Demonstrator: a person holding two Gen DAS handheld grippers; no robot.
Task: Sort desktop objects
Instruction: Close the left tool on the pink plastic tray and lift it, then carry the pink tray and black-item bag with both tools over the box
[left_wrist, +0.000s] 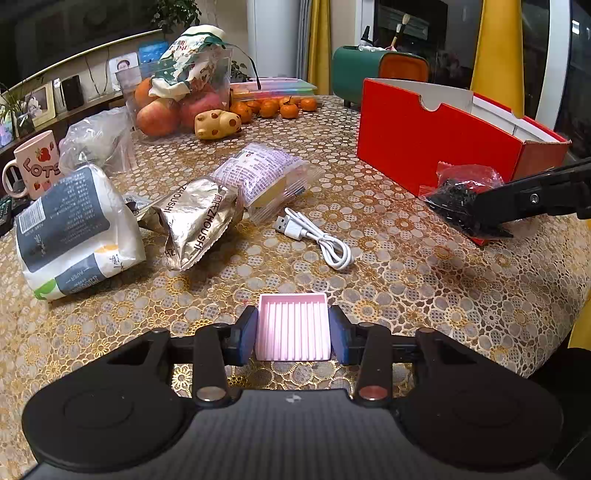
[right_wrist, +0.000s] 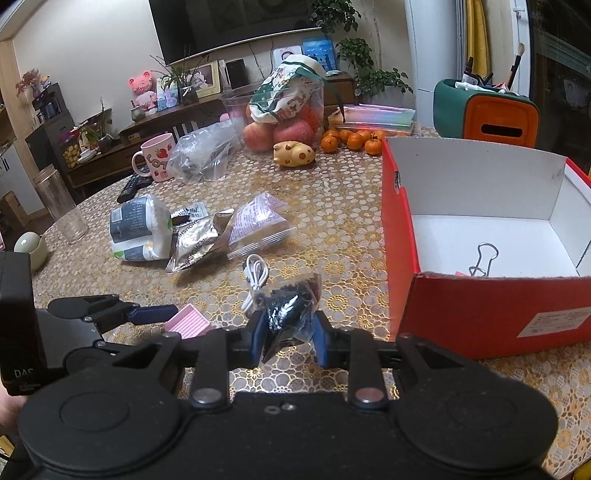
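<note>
Mid-sort beside the red box: right tool clamped on a dark packet, left tool clamped on a pink tray; next, probably lifting the packet over the box wall.

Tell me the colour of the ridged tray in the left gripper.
Pale pink ridged tray, clearest in the left wrist view.

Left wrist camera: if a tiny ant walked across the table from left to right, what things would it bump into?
Pink strawberry mug → white tissue pack → silver foil snack bag → white USB cable → red box → bag of small black parts, pinched by the right gripper.
</note>
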